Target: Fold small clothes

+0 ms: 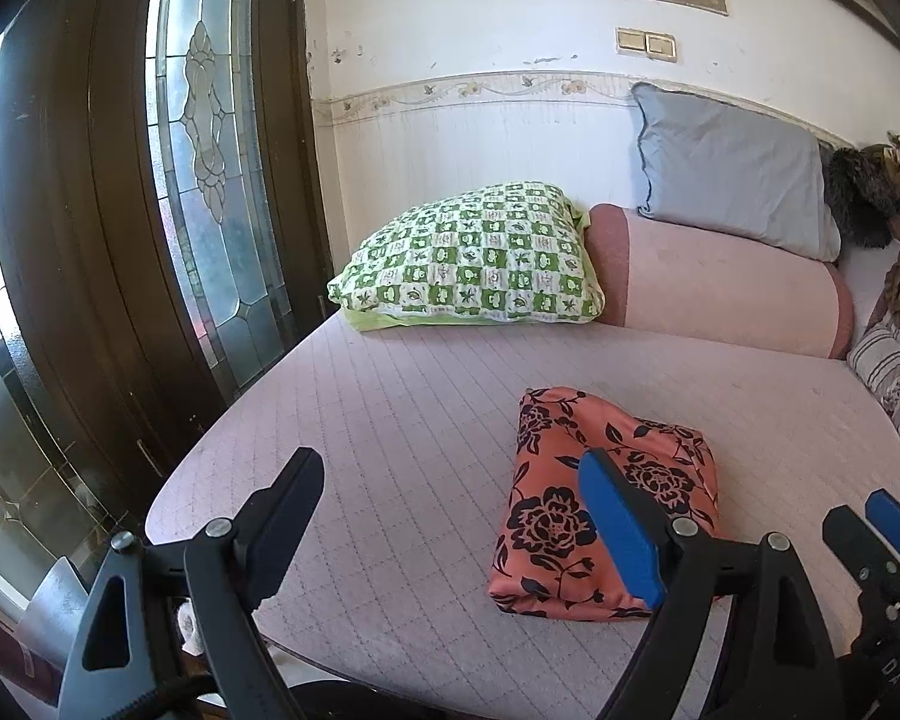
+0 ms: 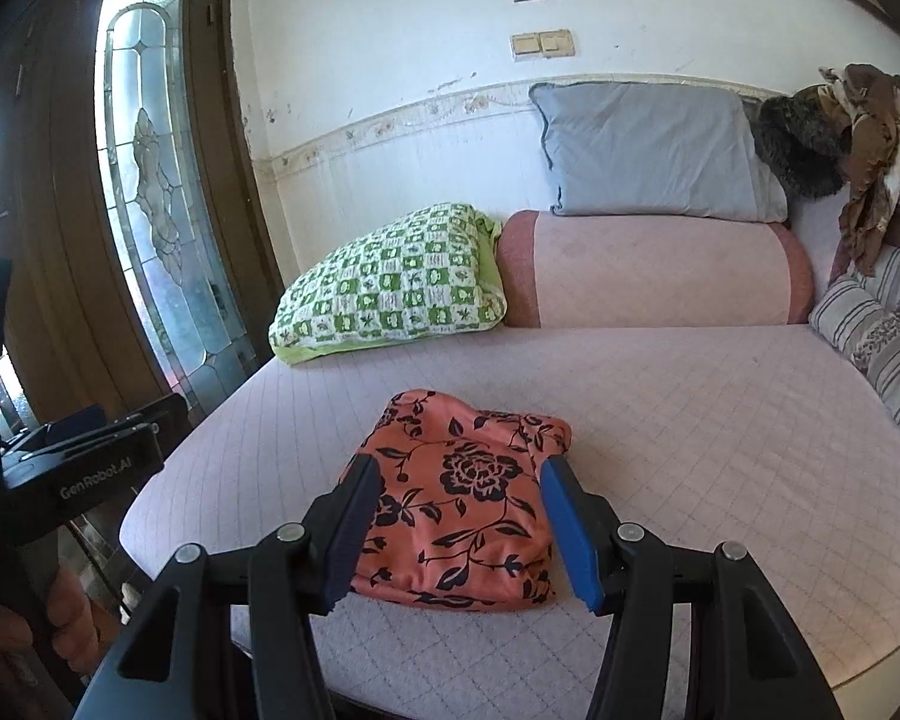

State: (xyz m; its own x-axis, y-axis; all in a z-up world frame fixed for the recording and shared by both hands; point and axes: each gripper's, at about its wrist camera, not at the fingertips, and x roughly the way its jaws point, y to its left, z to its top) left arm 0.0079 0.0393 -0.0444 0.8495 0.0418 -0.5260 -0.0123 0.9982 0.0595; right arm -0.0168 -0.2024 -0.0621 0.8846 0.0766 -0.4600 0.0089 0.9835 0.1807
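Broadly, we work on a wide pink quilted bed [image 2: 720, 420] with a rose bolster [image 2: 648, 270], a grey pillow [image 2: 648, 150] and a green checked pillow [image 2: 390, 288] lined up along the far wall, all well apart from the job. Nearer to us, close to the front edge of the bed, lies the orange floral garment [image 2: 456, 504], already gathered into a compact, thick bundle that looks folded more than once. Our right gripper [image 2: 450, 531] hovers just above its near end with the jaws spread wide and nothing held, one finger to each side of the cloth. Our left gripper [image 1: 450, 516] is off to the bundle's left, also wide apart and empty. We judge the fold to be nearly done, so the care now is in tidying: come down squarely, press or pinch only the top layers at the loose near corner, and keep the edges lined up rather than dragging the whole bundle across the quilt. Since the fabric looks soft and slippery, a light, slow touch should keep the layers from sliding apart
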